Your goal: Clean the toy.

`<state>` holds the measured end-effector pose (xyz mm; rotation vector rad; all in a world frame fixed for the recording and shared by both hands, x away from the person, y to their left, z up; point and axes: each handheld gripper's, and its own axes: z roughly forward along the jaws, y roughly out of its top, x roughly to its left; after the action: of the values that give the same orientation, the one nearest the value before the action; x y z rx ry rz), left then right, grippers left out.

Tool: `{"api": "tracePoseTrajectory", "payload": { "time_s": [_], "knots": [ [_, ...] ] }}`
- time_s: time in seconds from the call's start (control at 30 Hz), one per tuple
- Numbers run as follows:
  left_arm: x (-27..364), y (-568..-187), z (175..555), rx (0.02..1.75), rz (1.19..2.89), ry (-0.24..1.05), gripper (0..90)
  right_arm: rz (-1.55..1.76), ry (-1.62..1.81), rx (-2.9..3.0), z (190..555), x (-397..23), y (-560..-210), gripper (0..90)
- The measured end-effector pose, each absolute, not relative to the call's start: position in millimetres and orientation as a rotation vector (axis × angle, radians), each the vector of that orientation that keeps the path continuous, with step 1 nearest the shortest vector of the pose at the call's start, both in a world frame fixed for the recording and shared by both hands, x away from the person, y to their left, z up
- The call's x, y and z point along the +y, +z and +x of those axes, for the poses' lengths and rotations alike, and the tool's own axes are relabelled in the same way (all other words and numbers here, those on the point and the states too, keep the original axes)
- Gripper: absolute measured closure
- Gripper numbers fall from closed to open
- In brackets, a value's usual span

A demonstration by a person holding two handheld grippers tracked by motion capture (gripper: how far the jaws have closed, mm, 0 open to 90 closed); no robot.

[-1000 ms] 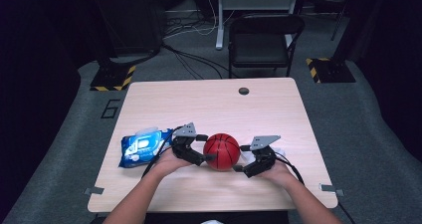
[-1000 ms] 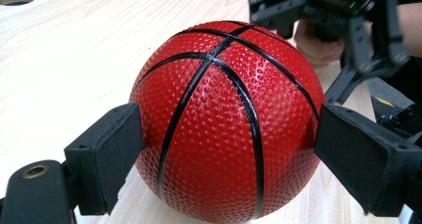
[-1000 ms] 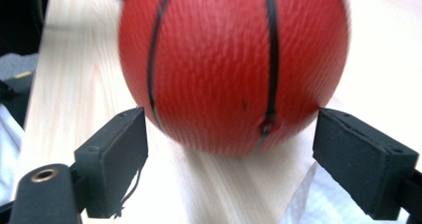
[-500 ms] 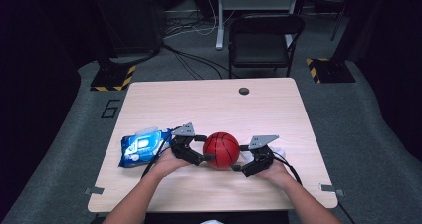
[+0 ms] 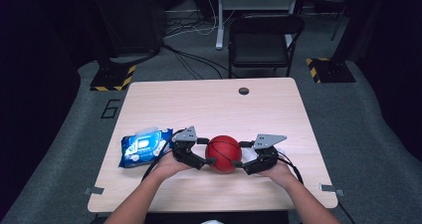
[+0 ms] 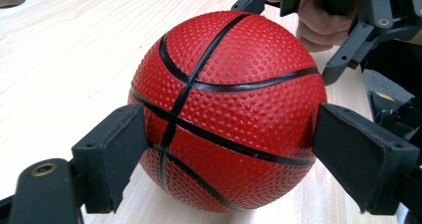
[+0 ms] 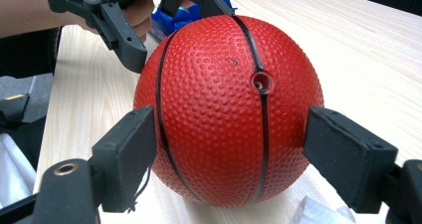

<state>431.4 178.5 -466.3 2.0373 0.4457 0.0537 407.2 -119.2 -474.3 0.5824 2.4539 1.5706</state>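
Observation:
A red mini basketball (image 5: 224,153) with black seams sits near the front edge of the light wooden table (image 5: 209,104). My left gripper (image 5: 209,151) holds it from the left and my right gripper (image 5: 240,154) from the right. In the left gripper view both black pads (image 6: 117,154) lie against the ball (image 6: 229,109). In the right gripper view the pads (image 7: 129,154) also press on the ball (image 7: 229,104), whose valve hole faces the camera. Both pairs of jaws have just been closing, with the ball between them.
A blue pack of wipes (image 5: 144,147) lies just left of the left hand. A cable hole (image 5: 243,91) sits at the table's far edge, and a black chair (image 5: 263,40) stands beyond it. Something white and crumpled (image 7: 308,214) lies under the right gripper.
The right gripper has shifted slightly. Both grippers stay at the ball's two sides, and the ball keeps its place.

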Motion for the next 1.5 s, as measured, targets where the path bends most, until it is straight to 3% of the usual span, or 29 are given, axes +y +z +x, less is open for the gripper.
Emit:
{"api": "tracePoseTrajectory", "payload": {
  "time_s": [0.2,0.67,0.9,1.03,1.3,1.5],
  "knots": [
    [177.5,-469.8,431.1,0.438,2.043,0.034,14.6,0.638,1.548,2.535,415.0,-123.5,-483.8,12.5],
    [177.8,-471.6,430.2,0.441,2.052,0.049,14.0,0.647,1.463,2.628,418.6,-117.5,-500.7,3.5],
    [177.3,-472.9,428.1,0.439,2.066,0.043,12.4,0.66,1.519,2.57,414.9,-118.4,-492.7,6.5],
    [175.6,-474.4,424.4,0.425,2.093,0.061,12.6,0.631,1.585,2.494,410.2,-123.6,-479.4,14.3],
    [179.7,-470.5,423.9,0.436,2.037,0.069,15.0,0.577,1.526,2.478,404.3,-118.9,-476.6,16.0],
    [177.3,-471.4,425.0,0.456,2.034,0.073,10.3,0.609,1.512,2.482,403.9,-115.1,-478.0,15.0]
  ]
}}
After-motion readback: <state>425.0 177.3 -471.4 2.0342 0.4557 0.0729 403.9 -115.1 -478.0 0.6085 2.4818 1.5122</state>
